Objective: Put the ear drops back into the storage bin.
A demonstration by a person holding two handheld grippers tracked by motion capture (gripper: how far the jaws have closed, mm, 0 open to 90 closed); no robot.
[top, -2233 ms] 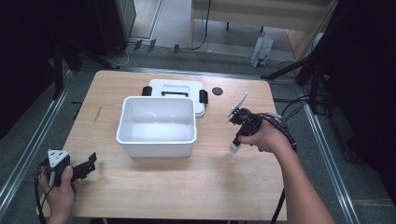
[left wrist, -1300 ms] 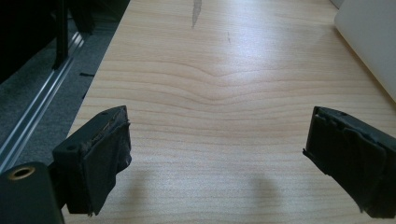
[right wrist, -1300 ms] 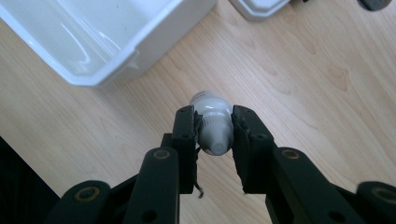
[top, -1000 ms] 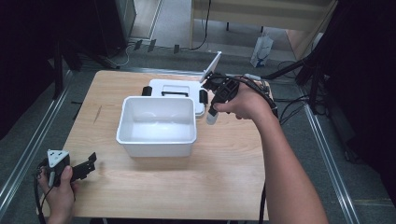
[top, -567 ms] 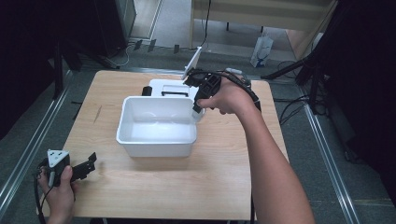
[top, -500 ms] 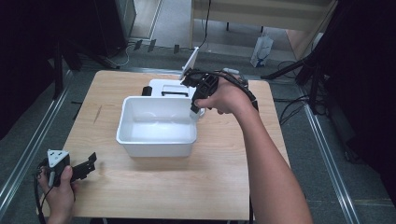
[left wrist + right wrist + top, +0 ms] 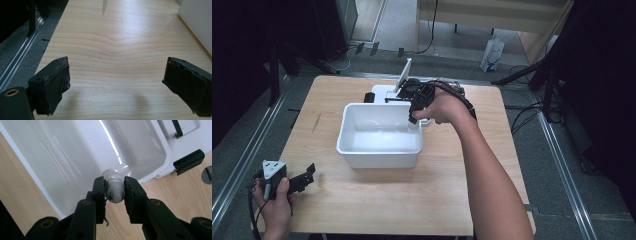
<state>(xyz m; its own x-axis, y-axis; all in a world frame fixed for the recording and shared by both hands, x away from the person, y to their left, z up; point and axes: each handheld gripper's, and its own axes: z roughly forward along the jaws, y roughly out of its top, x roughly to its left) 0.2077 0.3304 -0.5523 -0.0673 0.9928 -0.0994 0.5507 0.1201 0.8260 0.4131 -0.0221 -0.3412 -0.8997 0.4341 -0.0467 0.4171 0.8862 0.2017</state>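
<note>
Step in hand: carrying a small white light bulb with a grey base (image 7: 113, 185) to the white rectangular plastic bin (image 7: 379, 134), middle of the high view. The right hand-held gripper (image 7: 413, 117) sits at the bin's upper-right rim; in the right gripper view its two black jaws clamp the bulb's grey neck, glass end pointing into the bin. The bulb hangs just over the rim edge, not yet resting on the bin floor (contact with the wall can't be told).

Next move, as I judge it: shift a little further over the bin's inside, lower, then release gently since it is glass.

The left hand-held gripper (image 7: 302, 178) is at the lower left of the high view, jaws wide apart, nothing between them, over the light wooden tabletop (image 7: 117, 50). The white lid with black clips (image 7: 382, 94) lies behind the bin.
</note>
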